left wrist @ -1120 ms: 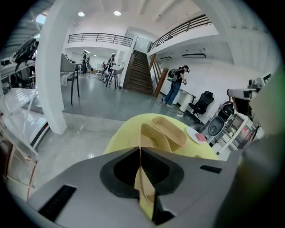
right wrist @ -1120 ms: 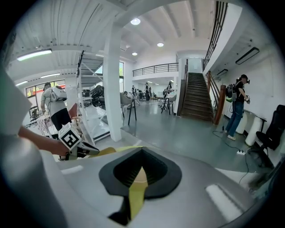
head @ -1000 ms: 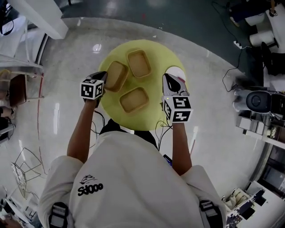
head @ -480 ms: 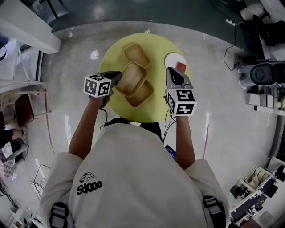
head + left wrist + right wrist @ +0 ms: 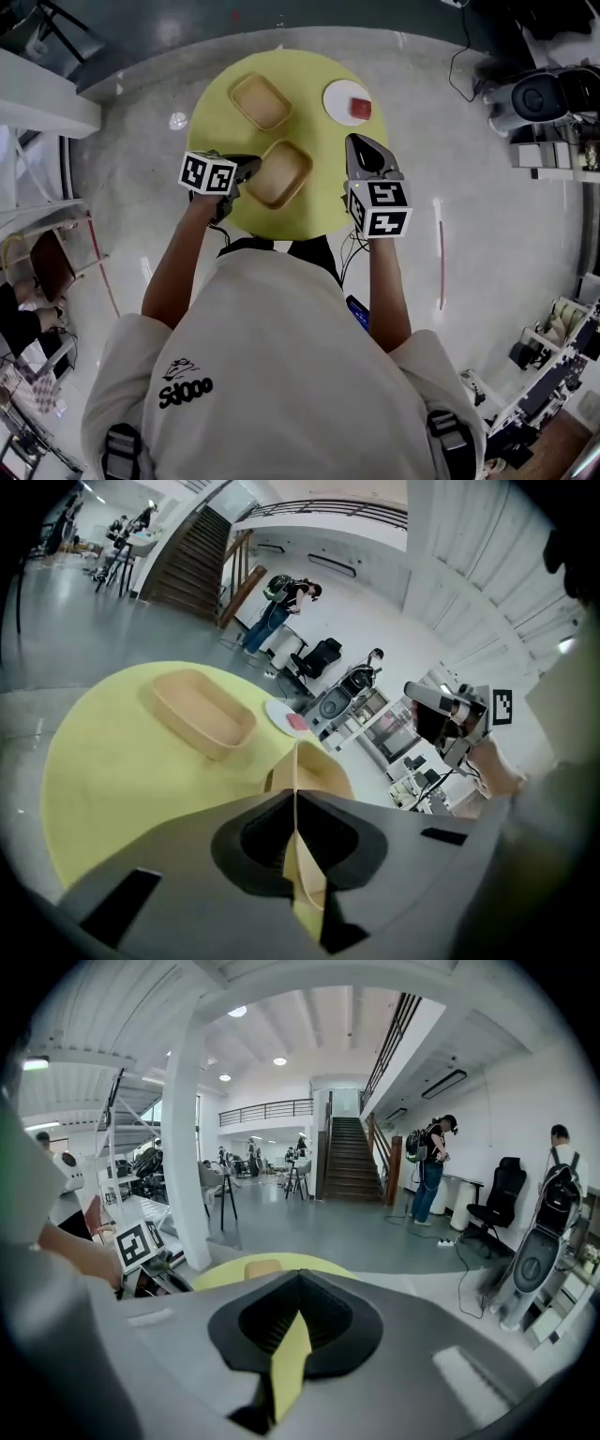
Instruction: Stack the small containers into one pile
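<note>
Pinches the wall of the nearer container (image 5: 279, 174) in the left gripper (image 5: 247, 170), jaws tight, forearm stretched forward at the yellow table's (image 5: 214, 117) near edge. Shows the second container (image 5: 261, 100) well apart, farther back. Holds the right gripper (image 5: 360, 144) closed, empty, near the white plate (image 5: 337, 93).

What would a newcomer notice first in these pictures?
The round yellow table stands out against the grey floor in the upper middle of the head view. On it, the left gripper is shut on the rim of the near tan container. A second tan container lies farther back, and a white plate with a red item sits at the far right.
</note>
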Tool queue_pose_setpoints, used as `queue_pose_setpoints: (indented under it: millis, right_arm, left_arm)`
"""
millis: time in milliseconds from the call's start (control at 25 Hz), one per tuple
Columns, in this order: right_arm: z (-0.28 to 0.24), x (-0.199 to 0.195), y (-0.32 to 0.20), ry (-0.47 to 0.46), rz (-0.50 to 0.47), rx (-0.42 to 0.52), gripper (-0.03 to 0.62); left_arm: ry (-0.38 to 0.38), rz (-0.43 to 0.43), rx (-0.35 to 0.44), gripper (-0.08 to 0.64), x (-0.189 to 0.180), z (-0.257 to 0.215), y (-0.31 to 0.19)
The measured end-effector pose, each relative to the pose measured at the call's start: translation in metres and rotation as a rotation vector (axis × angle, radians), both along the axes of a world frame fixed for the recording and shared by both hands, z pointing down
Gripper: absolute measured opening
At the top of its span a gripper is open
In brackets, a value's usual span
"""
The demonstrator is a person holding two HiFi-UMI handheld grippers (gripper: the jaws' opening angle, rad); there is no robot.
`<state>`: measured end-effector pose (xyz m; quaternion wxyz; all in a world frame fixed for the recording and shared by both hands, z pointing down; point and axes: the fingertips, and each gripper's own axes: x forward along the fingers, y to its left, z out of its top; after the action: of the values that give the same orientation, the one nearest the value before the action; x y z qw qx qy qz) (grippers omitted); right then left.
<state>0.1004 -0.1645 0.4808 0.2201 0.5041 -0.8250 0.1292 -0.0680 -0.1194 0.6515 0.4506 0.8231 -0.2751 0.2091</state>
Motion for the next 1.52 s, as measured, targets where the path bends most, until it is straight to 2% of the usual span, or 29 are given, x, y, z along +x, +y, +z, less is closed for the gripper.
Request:
queue_pose_setpoints:
  millis: [280, 480, 720, 920, 1160, 1520]
  right_arm:
    - [0.006, 0.018, 0.019, -0.003, 0.069, -0.012, 0.011]
    - [0.006, 0.031, 0.025, -0.007, 0.09, -0.016, 0.011]
    - [0.007, 0.029, 0.024, -0.006, 0.088, -0.02, 0.011]
    - [0.007, 0.032, 0.019, -0.006, 0.086, -0.024, 0.011]
    - [0.008, 0.021, 0.013, -0.01, 0.066, -0.027, 0.011]
    - [0.013, 0.026, 0.011, -0.006, 0.058, -0.044, 0.011]
  left_arm:
    - [-0.033, 0.027, -0.043, 0.017, 0.009, 0.022, 0.004]
    - [-0.076, 0.02, -0.028, 0.017, 0.016, 0.026, -0.002]
    - [-0.151, 0.032, 0.021, 0.018, 0.016, 0.028, -0.007]
    - [-0.183, 0.05, 0.06, 0.018, 0.017, 0.021, -0.009]
    - [-0.204, 0.071, 0.043, 0.018, 0.017, 0.027, -0.006]
    - [-0.253, 0.03, 0.03, 0.02, 0.015, 0.05, -0.006]
